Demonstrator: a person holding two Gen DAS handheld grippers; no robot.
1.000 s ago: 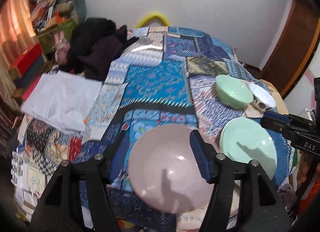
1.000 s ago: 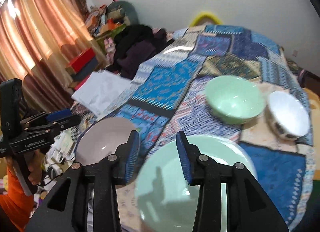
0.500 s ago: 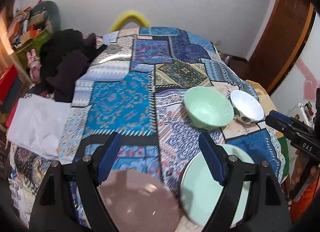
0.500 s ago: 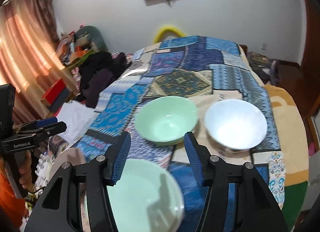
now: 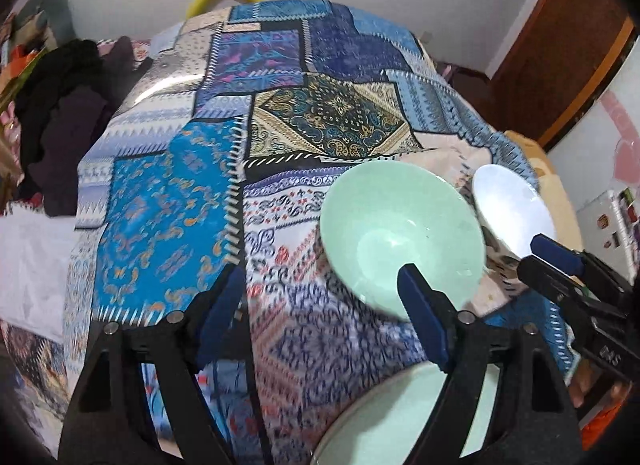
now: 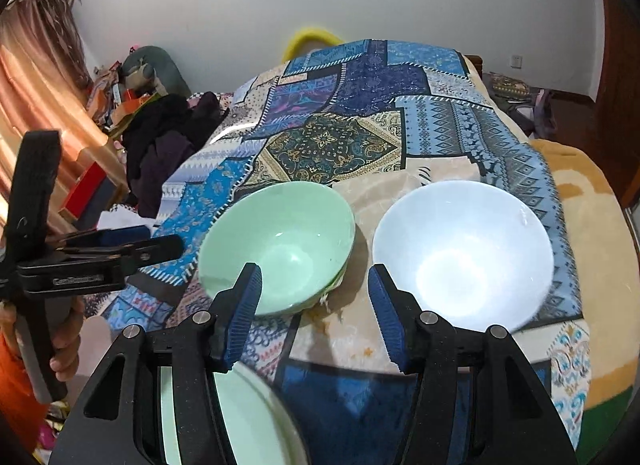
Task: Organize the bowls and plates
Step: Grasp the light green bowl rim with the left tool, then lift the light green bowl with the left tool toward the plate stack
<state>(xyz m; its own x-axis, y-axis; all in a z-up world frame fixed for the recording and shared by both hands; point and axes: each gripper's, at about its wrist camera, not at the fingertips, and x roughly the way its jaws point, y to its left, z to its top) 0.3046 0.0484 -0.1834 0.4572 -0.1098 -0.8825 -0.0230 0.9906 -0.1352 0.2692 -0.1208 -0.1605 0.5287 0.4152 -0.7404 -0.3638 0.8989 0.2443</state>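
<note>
A pale green bowl (image 5: 400, 233) (image 6: 280, 249) and a white bowl (image 5: 512, 213) (image 6: 464, 253) sit side by side on the patchwork cloth. A pale green plate (image 5: 400, 417) (image 6: 248, 417) lies nearer, under the gripper bodies. My left gripper (image 5: 320, 317) hovers over bare cloth, its jaws closing with nothing between them; its right fingertip overlaps the green bowl's near rim. My right gripper (image 6: 314, 285) stands open over the gap between the two bowls, gripping nothing. Each gripper shows in the other's view: the right gripper (image 5: 530, 255), and the left gripper (image 6: 164, 237) in a person's hand.
The patchwork cloth (image 5: 280, 105) covers a rounded table that drops away on all sides. Dark clothes (image 6: 168, 145) are piled at the left, with boxes and a curtain (image 6: 36, 77) behind. A wooden door (image 5: 560, 45) stands at the right.
Both views have shifted away from the pink and green plates toward the two bowls, which look larger now. The pink plate has left the left wrist view. Both grippers stand wider.
</note>
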